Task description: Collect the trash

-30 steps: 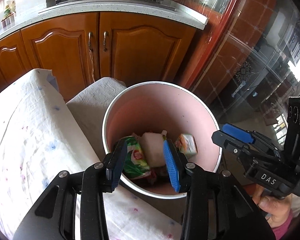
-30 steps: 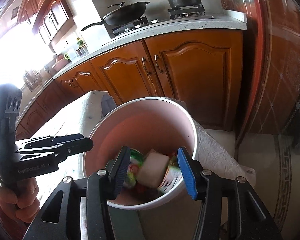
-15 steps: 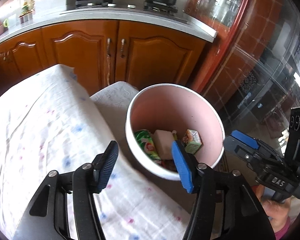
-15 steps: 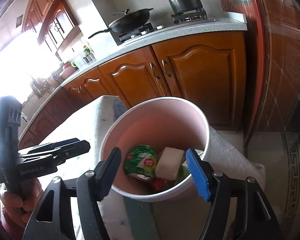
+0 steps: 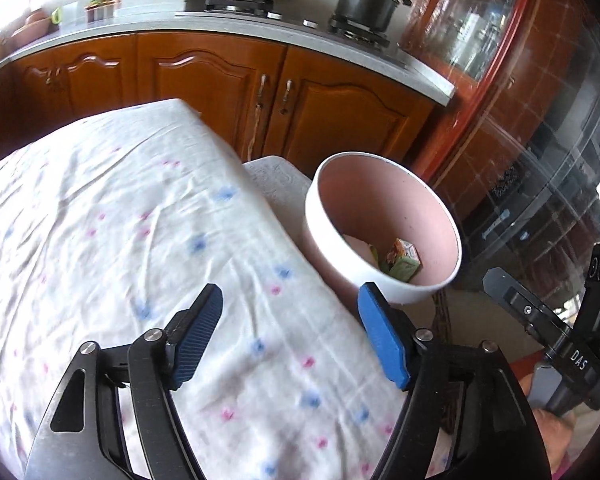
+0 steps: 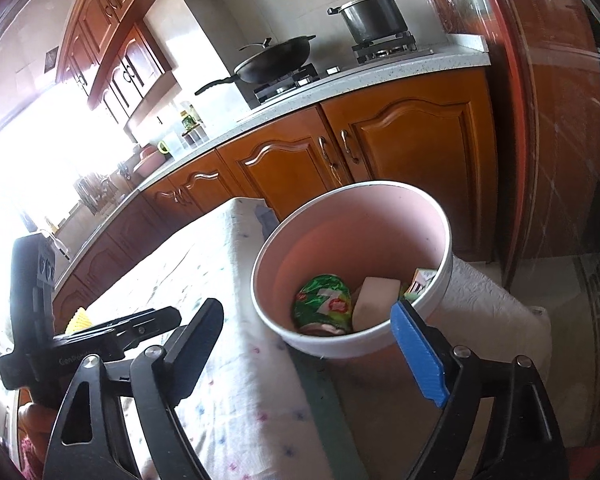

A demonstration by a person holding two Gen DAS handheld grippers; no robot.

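A pink-lined white bin (image 5: 384, 288) (image 6: 364, 340) stands beside the table's right edge. It holds a green crushed can (image 6: 324, 300), a beige block (image 6: 374, 300) and a small green carton (image 5: 402, 258) (image 6: 420, 280). My left gripper (image 5: 290, 332) is open and empty above the cloth-covered table (image 5: 120, 220), left of the bin. My right gripper (image 6: 308, 352) is open and empty, near the bin's front rim. Each gripper shows in the other's view, the right one (image 5: 540, 328) and the left one (image 6: 112, 332).
Wooden kitchen cabinets (image 5: 220, 76) with a stove, wok (image 6: 276, 60) and pot (image 6: 372, 16) run behind. A yellow object (image 6: 78, 318) lies on the table at the far left. A quilted white cover (image 6: 488, 300) lies under the bin. A glass cabinet (image 5: 520, 100) is to the right.
Both grippers have pulled back and up from over the bin and opened wider. The left one has swung left over the table.
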